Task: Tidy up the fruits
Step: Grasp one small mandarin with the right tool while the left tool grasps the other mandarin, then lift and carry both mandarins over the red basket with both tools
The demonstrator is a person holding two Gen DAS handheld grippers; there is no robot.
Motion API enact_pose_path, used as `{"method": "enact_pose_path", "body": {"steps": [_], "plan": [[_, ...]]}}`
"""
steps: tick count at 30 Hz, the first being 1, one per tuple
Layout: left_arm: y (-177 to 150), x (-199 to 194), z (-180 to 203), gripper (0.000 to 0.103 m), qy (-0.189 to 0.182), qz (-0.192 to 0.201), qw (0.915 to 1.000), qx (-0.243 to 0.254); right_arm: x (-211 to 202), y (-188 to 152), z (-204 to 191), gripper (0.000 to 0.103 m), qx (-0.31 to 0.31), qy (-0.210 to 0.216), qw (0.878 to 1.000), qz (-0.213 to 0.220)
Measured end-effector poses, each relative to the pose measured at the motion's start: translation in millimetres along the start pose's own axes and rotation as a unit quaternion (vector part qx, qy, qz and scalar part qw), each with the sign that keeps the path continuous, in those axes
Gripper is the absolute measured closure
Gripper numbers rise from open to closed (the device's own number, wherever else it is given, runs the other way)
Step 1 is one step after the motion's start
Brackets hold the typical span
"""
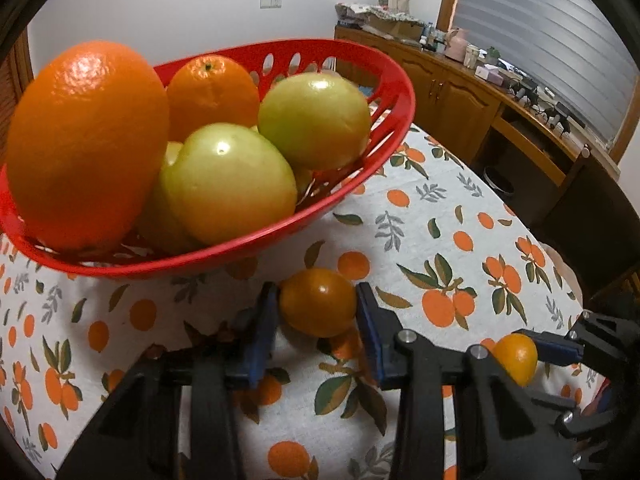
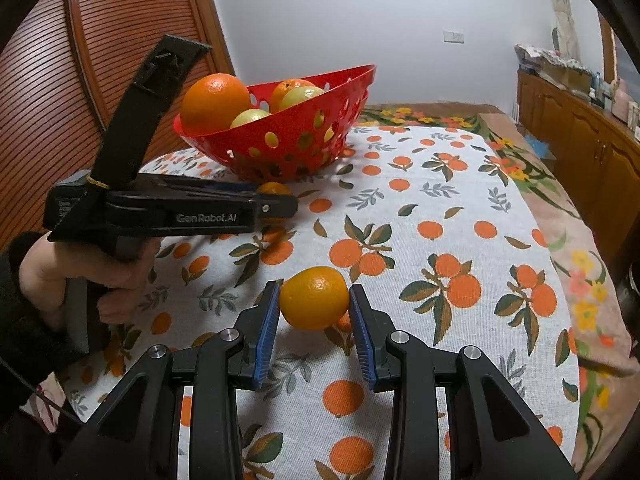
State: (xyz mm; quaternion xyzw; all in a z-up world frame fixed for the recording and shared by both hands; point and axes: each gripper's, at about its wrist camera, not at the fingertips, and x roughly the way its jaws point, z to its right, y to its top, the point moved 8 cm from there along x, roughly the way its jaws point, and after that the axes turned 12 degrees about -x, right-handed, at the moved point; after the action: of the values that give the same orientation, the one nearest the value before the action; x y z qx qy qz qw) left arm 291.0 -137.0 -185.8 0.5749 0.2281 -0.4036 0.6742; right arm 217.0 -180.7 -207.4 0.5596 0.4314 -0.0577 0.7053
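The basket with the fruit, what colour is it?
Red basket, with oval holes; clearest in the right wrist view.

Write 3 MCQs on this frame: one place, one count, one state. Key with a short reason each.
1. Where does the small orange between the left hand-held gripper's fingers sit?
A. inside the basket
B. on the tablecloth just in front of the red basket
C. on the wooden cabinet

2. How many large oranges show in the red basket?
A. two
B. none
C. five

3. What is the state of the right hand-held gripper?
A. wide open over bare cloth
B. shut with nothing in it
C. shut on a small orange

Key:
1 B: the left wrist view shows it low on the printed tablecloth, below the basket's rim.
2 A: one big orange at the near end and one behind it; the rest are yellow-green fruits.
3 C: in the right wrist view both blue pads press the second small orange.
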Motion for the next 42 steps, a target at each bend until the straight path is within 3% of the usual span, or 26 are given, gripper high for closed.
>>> {"method": "enact_pose_path", "body": {"steps": [25, 42], "plan": [[-11, -103, -9, 0.065, -0.03, 0.078, 0.9965, -0.002, 2, -2, 2, 0.069, 0.0, -0.011, 1.0, 0.0], [1, -140, -10, 0.065, -0.039, 0.119, 0.9921, -0.005, -3, 1, 3, 0.069, -0.001, -0.021, 1.0, 0.004]]}}
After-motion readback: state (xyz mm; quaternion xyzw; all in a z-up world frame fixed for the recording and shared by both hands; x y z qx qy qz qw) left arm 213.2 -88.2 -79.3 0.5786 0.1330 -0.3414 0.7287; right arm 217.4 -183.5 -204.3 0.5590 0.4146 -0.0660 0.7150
